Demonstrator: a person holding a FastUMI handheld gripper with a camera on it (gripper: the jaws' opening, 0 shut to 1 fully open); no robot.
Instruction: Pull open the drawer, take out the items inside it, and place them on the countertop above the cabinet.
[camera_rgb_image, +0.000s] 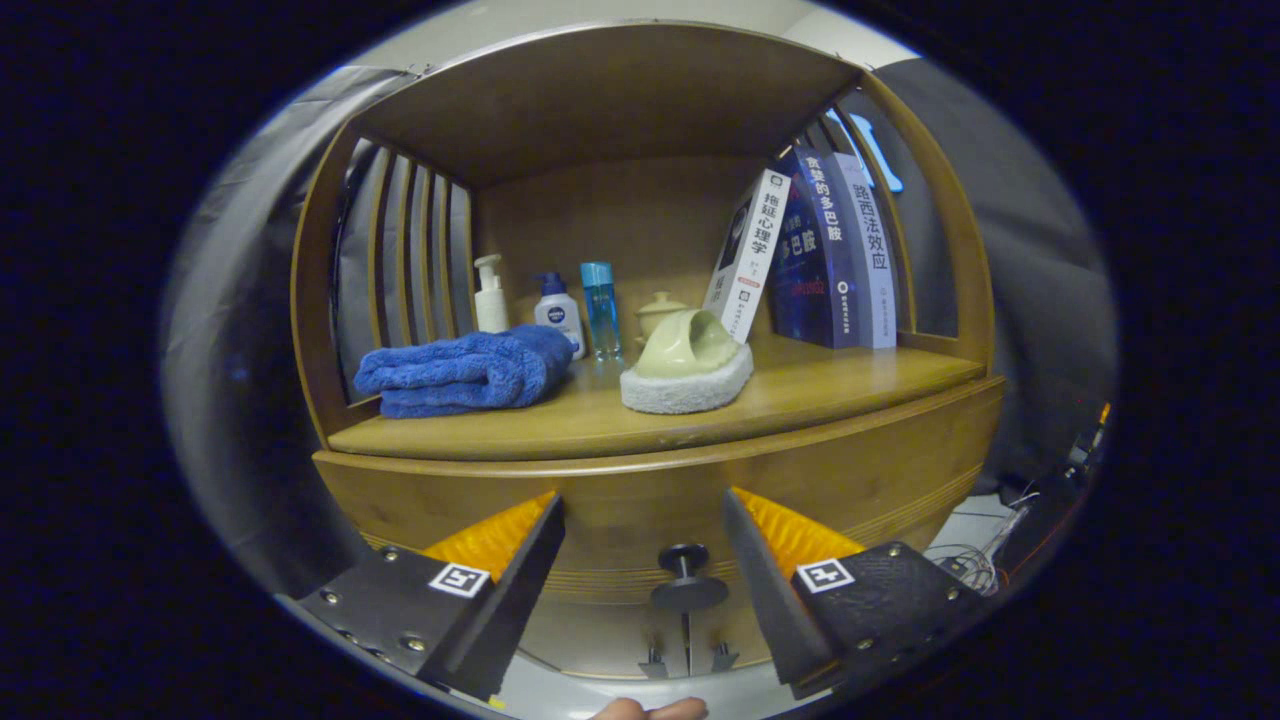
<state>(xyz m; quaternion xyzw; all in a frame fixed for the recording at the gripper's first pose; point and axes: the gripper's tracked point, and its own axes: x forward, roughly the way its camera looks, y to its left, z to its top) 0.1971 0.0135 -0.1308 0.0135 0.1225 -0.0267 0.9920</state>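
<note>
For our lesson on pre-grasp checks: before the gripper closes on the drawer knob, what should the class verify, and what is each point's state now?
1. Gripper open wide enough for the knob: ok, its fingers stand well apart.
2. Drawer knob between the fingers: ok, it sits in the gap, slightly nearer the right one.
3. Fingers touching the knob: not ok, both are apart from it.
4. Drawer shut, ready to be pulled: ok, its front looks flush.
5. Free space on the countertop: ok, bare wood right of the slipper; the blue towel lies to the left.
6. Items inside the drawer: cannot tell, hidden.
</note>
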